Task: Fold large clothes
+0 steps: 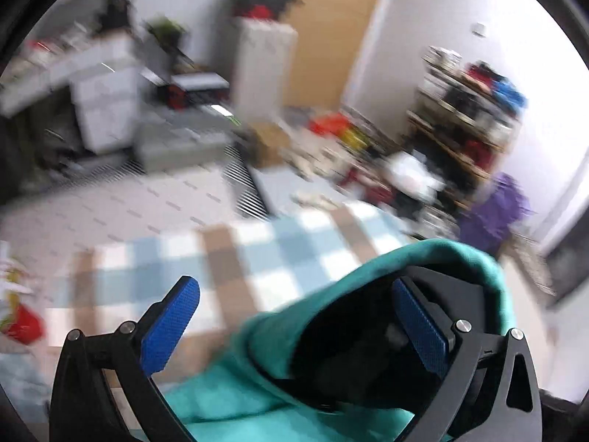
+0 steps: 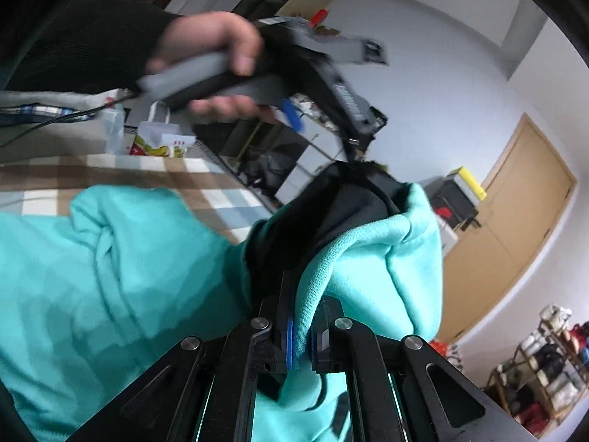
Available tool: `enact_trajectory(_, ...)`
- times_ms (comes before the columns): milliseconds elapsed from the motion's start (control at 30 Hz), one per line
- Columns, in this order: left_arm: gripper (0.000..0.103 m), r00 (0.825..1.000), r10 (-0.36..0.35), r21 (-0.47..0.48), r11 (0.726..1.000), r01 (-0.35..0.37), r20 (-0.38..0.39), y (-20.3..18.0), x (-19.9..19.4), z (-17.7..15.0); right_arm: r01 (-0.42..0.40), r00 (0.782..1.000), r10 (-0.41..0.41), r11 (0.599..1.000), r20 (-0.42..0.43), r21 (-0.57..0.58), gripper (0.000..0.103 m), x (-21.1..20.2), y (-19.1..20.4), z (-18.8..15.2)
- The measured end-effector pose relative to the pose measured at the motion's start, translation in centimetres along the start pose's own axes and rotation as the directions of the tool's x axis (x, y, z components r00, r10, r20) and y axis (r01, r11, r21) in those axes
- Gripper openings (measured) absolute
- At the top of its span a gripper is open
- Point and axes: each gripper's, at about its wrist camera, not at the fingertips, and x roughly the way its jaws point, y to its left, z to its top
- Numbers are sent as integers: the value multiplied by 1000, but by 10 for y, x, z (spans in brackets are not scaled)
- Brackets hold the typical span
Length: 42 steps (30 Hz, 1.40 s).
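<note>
Garment (image 2: 121, 276) on checked cloth (image 2: 206, 180), right claw (image 2: 301, 346) gripping its edge

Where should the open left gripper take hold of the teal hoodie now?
On the hood rim, I'd judge. The teal hoodie is pinched by the right gripper; its dark-lined opening drapes over the left gripper, around one pad. Come from inside the opening, closing across that doubled edge.

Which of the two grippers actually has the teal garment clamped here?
The right gripper: its fingers are shut on a fold of the teal sweatshirt. The left gripper stands wide open, the cloth only draped over one finger.
</note>
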Motion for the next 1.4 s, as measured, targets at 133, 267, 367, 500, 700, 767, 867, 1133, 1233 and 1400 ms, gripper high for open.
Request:
enact_trajectory(133,101,999,39,140,989,-41,19,-23,7,6,-77,997,78,996,-21,42,6,-4,-3,-11)
enact_trajectory(267,101,995,-59,167,983,71,-76,-32,21,10,-142,989,143,989,-28,46,6,-11,2,-19)
enact_trajectory(367,101,987,-23,255,965,64,-160,-44,40,0,-155,987,156,987,-32,34,6,-12,10,-21)
enact_trajectory(500,101,970,-46,324,938,124,-237,-56,51,-23,-155,987,158,985,-41,77,6,-9,4,-23)
enact_trajectory(700,39,931,-64,384,899,209,-358,-80,56,-44,-150,986,163,964,-44,219,5,-6,-21,-24)
enact_trajectory(767,4,930,14,447,880,164,-367,-90,58,-57,-133,987,151,957,-51,257,5,-5,-28,-25)
enact_trajectory(867,2,924,120,489,869,80,-364,-95,61,-72,-108,988,136,948,-72,300,6,-3,-35,-26)
enact_trajectory(1133,0,967,223,287,941,-179,-126,-65,6,-48,-82,985,134,916,-107,392,6,-5,-44,-26)
enact_trajectory(1233,10,990,67,229,973,-37,-123,-70,-21,-35,-90,984,145,901,-99,425,6,-9,-46,-25)
enact_trajectory(1400,102,995,47,326,945,-16,-88,-107,-8,-31,-100,983,159,889,-95,448,6,-10,-44,-27)
